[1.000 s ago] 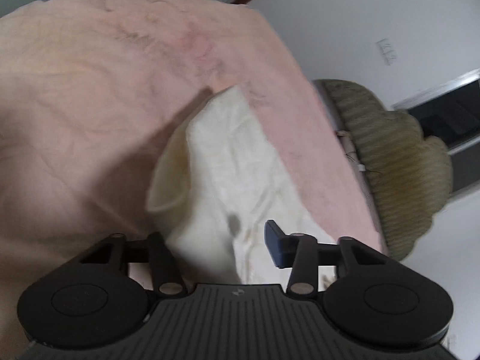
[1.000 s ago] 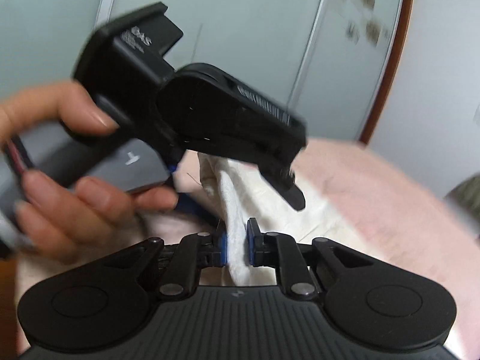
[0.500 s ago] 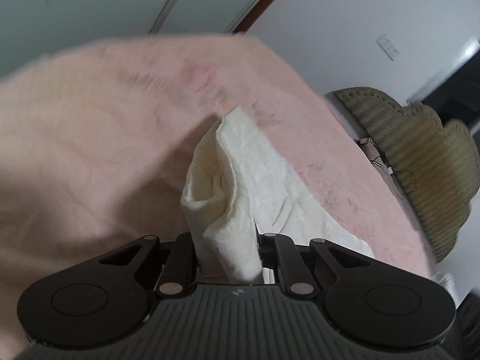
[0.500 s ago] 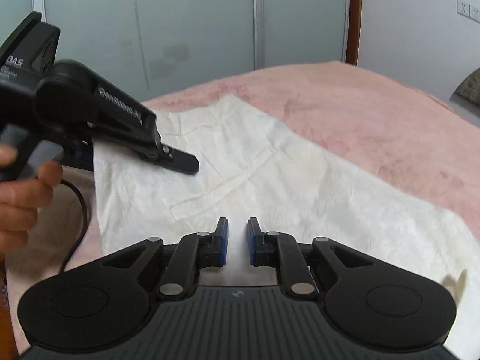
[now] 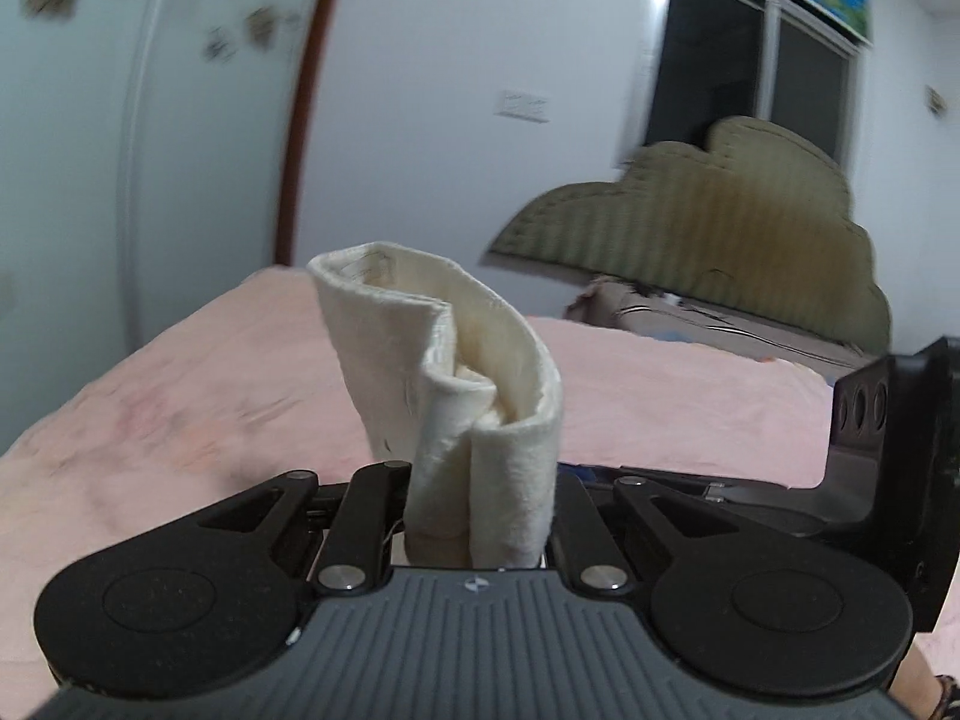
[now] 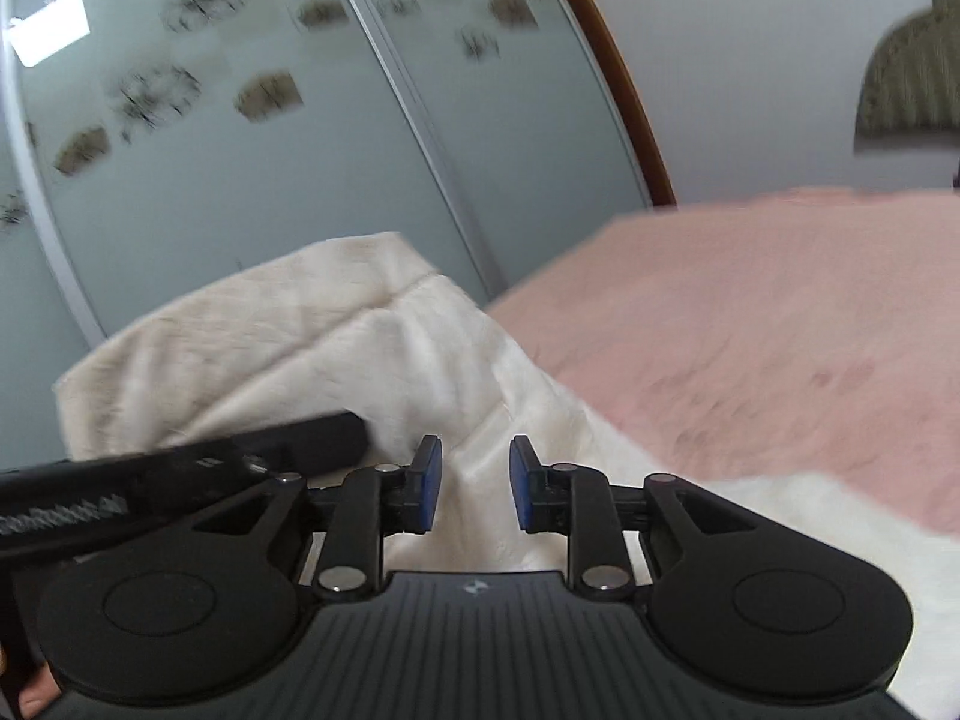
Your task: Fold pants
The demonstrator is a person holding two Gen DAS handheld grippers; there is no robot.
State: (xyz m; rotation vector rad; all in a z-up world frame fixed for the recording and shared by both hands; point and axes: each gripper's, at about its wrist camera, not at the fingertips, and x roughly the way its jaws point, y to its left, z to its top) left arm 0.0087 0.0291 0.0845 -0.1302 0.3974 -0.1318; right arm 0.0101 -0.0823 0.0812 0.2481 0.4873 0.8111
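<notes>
Item: cream pants [image 5: 474, 396], one bunched, hemmed end standing up out of the left gripper [image 5: 480, 516], which is clamped on the cloth. The rest of the pants [image 6: 372, 372] lies spread on the pink bed [image 6: 750, 324], part of it raised beside the left gripper's black body [image 6: 180, 474].

Right gripper [image 6: 474, 486]: just above the pants, blue pads apart and the jaws opening; cloth shows behind the gap, but no pad presses on it.

Beyond the pants: olive headboard [image 5: 720, 222] at the bed's far end, dark window [image 5: 750, 60] above it, frosted sliding doors [image 6: 240, 150] to the side.

Risks, as judged: with only one grip holding, the raised end may sag crooked and the fold land skewed. The bunched wad in the left gripper may slip out or set in creases.
</notes>
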